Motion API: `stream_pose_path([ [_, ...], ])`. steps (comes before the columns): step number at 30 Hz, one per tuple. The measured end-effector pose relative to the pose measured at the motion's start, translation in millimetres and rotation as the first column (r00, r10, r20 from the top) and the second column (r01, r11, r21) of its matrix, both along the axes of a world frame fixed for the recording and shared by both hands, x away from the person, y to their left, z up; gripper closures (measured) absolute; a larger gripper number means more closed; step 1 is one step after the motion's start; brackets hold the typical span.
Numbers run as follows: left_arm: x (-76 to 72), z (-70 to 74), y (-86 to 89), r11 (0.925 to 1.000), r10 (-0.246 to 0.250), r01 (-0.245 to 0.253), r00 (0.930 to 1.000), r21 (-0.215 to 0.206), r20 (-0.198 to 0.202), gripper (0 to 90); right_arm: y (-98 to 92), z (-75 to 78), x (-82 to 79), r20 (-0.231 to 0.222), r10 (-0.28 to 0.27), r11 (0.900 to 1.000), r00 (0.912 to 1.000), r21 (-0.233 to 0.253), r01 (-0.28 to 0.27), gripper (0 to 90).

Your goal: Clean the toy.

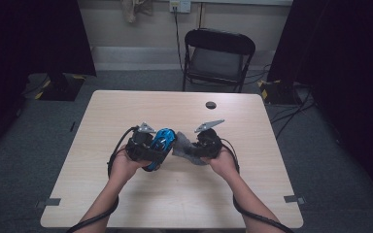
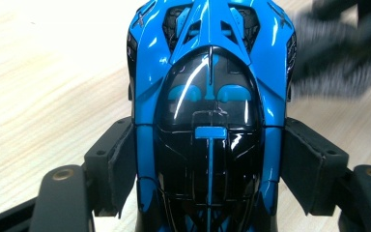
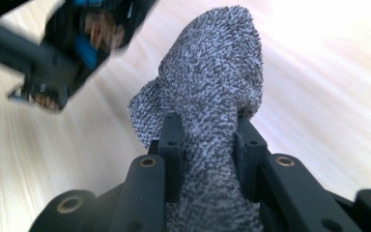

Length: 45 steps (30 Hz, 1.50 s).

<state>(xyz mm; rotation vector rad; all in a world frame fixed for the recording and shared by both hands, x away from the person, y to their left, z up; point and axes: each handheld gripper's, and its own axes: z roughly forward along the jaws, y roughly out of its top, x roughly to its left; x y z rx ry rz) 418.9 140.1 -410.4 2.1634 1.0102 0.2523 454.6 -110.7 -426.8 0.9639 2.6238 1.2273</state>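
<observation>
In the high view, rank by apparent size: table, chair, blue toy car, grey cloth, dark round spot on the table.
1. Table
2. Chair, though it stands farther back
3. and 4. Toy car and cloth: too alike to rank, both partly hidden by grippers
5. Round spot

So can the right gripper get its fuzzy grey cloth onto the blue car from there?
Probably yes. The right gripper pinches the grey cloth, whose free end hangs right beside the blue toy car held in the left gripper, with nothing between them.
</observation>
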Motion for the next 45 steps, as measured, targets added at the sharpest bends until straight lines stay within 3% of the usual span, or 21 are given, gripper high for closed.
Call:
stream_pose_path([
  [4,-0.8,-2.3,-4.9,0.9999,-0.016,0.016,0.9999,0.007,-0.003,27.9,-4.2,10.0,5.4,0.022,-0.028,1.0,0.9994,0.007,0.028,71.1],
  [10,-0.1,-4.1,-8.4,0.9997,-0.023,0.024,0.9997,0.01,-0.006,27.9,7.0,12.9,6.6,0.023,0.001,1.0,0.9997,0.016,-0.001,71.1],
  [30,2.2,0.1,0.9,0.9999,0.009,-0.009,1.0,-0.009,0.002,27.9,32.7,1.8,-6.0,-0.014,0.072,0.997,0.9973,0.024,-0.071,71.1],
  [45,2.2,3.1,10.8,0.9987,0.048,-0.047,0.9988,-0.021,0.013,27.9,61.4,-21.6,-23.6,-0.05,0.166,0.986,0.9848,0.022,-0.166,71.1],
])
